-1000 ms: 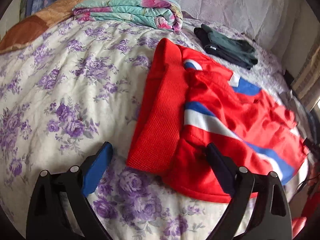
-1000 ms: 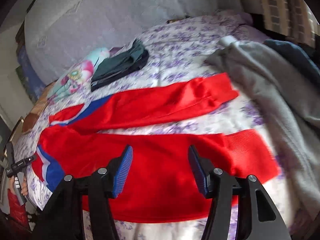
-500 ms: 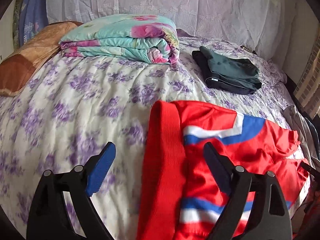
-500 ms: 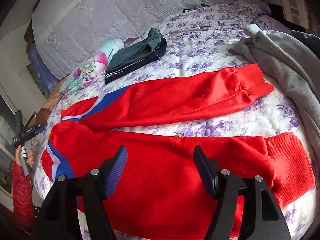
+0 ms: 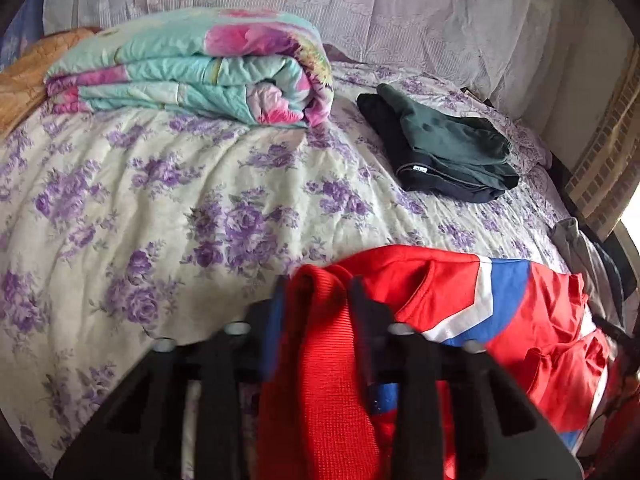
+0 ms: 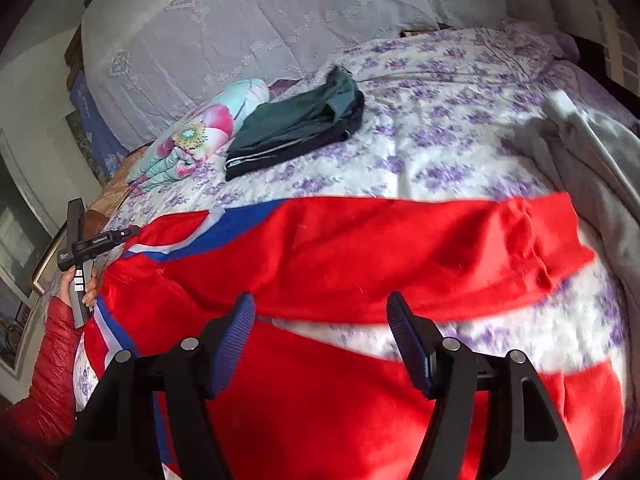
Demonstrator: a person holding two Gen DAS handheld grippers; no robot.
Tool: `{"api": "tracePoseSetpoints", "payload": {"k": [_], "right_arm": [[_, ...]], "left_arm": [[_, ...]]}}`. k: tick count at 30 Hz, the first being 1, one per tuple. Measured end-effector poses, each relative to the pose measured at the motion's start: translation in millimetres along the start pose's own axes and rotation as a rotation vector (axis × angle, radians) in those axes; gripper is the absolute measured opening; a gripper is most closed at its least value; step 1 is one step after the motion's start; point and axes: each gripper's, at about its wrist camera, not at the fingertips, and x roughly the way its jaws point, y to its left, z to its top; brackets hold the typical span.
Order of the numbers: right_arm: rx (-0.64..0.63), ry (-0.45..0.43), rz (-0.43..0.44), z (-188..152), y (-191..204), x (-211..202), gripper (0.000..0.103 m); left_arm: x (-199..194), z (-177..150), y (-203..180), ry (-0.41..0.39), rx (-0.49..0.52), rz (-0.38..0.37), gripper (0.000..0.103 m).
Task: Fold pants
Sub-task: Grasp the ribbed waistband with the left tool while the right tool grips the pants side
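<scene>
Left gripper (image 5: 316, 300) clamping the ribbed red waistband of the pants (image 6: 360, 248); fingers (image 5: 362, 308) having just been closing, fabric pinched between them and bunching up over the blue pads. Right gripper (image 6: 320, 340) hovering over the near leg, fingers (image 6: 234, 340) standing apart, gripping nothing; red cloth below them, contact probably none, though blur at that edge is making it hard to tell.

Pants lying across the near part of the bed (image 5: 160, 200), waist toward the left edge, both legs running toward the right edge, a strip of flowered bedspread showing between them. Blue-and-white stripe (image 5: 492, 292) running down the side by the waist.

Folded teal-and-pink quilt (image 5: 192, 68) sitting at the head of the bed, far left corner. Folded dark green garments (image 5: 444, 152) lying just right of it, apart from the pants. Grey garment (image 6: 592, 168) heaped along the right edge, near the leg cuffs. Hand (image 6: 86, 284) in a red sleeve (image 6: 44, 380) holding the left gripper at the left edge.
</scene>
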Motion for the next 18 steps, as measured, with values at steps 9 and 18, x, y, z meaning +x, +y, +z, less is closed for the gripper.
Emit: {"api": "tracePoseSetpoints", "payload": {"k": [9,18], "right_arm": [[-0.248,0.124,0.039,95.1,34.8,109.9,0.069],[-0.484,0.283,0.047,85.2,41.7,182.1,0.056]], "left_arm": [[-5.3,2.1,9.2,-0.036,-0.039,-0.053,0.016],[5.2,2.9,19.2,-0.006,-0.079,-0.090,0.016]]}}
